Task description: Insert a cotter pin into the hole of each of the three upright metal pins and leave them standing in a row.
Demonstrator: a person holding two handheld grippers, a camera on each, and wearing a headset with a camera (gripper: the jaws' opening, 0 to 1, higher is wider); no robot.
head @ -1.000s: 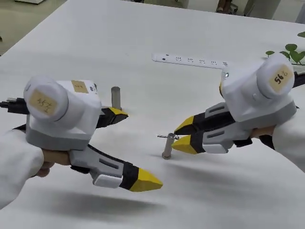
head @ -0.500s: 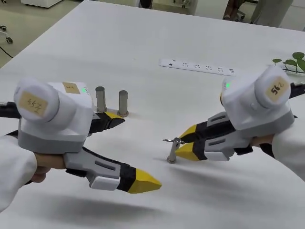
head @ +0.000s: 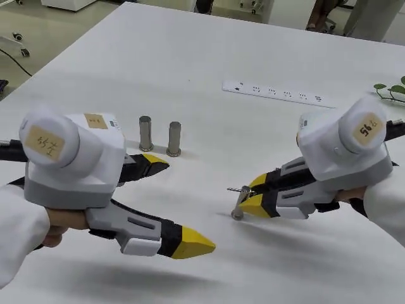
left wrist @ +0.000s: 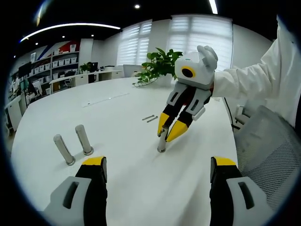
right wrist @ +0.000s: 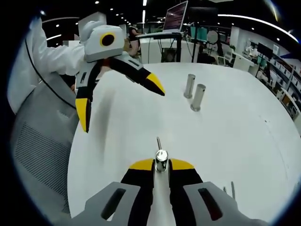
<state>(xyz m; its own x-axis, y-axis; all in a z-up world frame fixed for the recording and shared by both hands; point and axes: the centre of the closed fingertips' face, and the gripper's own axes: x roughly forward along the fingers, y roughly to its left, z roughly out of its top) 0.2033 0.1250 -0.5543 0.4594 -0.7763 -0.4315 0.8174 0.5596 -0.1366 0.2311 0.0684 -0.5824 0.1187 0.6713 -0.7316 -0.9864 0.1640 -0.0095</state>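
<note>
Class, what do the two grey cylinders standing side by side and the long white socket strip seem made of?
Two grey upright cylinders: likely metal, satin finish, pale highlights running down their sides. Long white socket strip: probably plastic, matte, evenly white without gleam.

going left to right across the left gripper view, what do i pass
metal pin → second metal pin → loose cotter pins → third metal pin, held by the right gripper → person's sleeve
</note>
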